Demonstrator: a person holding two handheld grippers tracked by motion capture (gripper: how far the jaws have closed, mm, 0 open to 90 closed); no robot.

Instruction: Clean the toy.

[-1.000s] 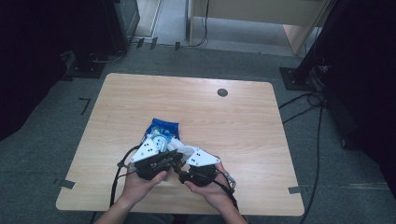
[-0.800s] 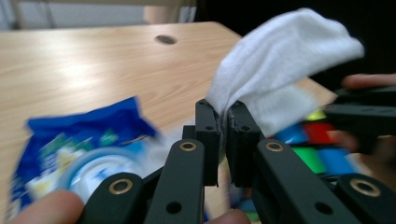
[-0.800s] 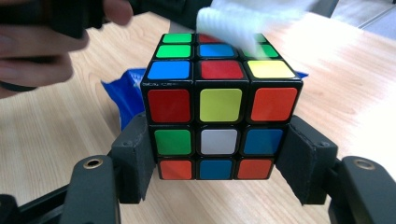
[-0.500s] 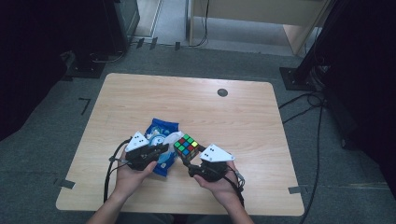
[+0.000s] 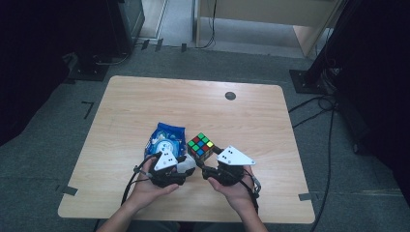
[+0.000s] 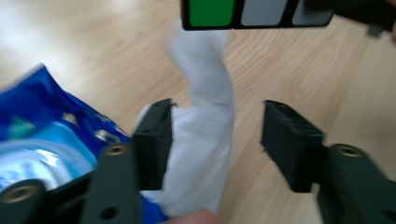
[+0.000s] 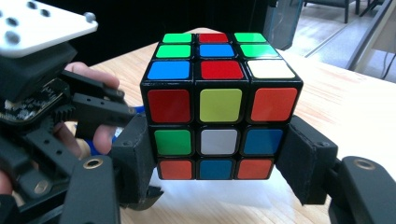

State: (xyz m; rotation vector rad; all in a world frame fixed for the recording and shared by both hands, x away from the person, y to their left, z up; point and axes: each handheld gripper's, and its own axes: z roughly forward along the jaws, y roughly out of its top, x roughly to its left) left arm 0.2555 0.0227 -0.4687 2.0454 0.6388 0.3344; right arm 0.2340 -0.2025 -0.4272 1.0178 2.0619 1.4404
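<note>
High view first: we're at a wooden table [image 5: 145,111] with the left gripper [image 5: 181,166] and the right gripper [image 5: 205,170] low in the middle of the frame, close together, each in a hand. Just above them sit a blue wipes pack [image 5: 167,137] and, to its right, a scrambled puzzle cube [image 5: 200,146]. A small dark round spot [image 5: 230,95] sits in the tabletop toward the upper right.

From the right gripper view, we've got the cube [image 7: 219,105] clamped between the two black jaws, pads pressed on its lower left and right sides, so it's a firm grip. The top shows green, red, blue and white stickers; the face toward us has red, yellow, orange, green, white and blue. The other gripper [image 7: 100,109] with its white dotted plate is at the left of that frame.

In the left gripper view our jaws have just been opening and now stand well apart. A white wipe [image 6: 205,140] lies between them, against the left jaw but clear of the right one, so nothing's pinched. The blue pack [image 6: 51,135] is at lower left, and the cube's edge [image 6: 254,13] peeks in at the top.

There's printing on the pack, but it's too blurry for us to read any brand.
</note>
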